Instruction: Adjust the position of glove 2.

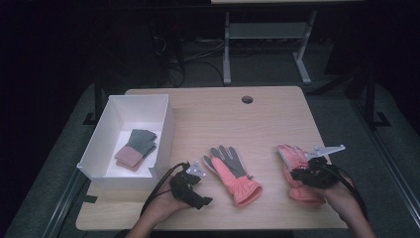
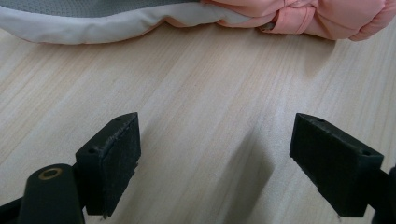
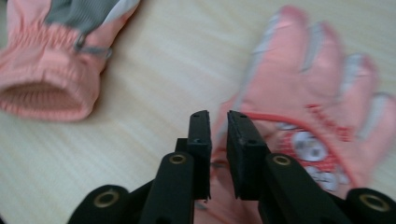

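Two pink gloves lie on the wooden table (image 1: 208,119). The left glove (image 1: 233,173) is palm up, with a grey palm and a gathered cuff. My left gripper (image 1: 200,191) rests just left of it, open. In the left gripper view the jaws (image 2: 215,158) stand wide over bare wood, and that glove's edge (image 2: 303,18) lies beyond them. My right gripper (image 1: 297,173) sits over the right glove (image 1: 292,156). In the right gripper view its jaws (image 3: 218,126) are nearly together, pinching the edge of this glove (image 3: 308,93). The other glove's cuff (image 3: 51,60) is at upper left.
A white open box (image 1: 163,134) stands at the table's left and holds a folded grey and pink pair of gloves (image 1: 136,148). A round cable hole (image 1: 247,99) is near the far edge. A desk frame (image 1: 267,34) stands behind on the dark floor.
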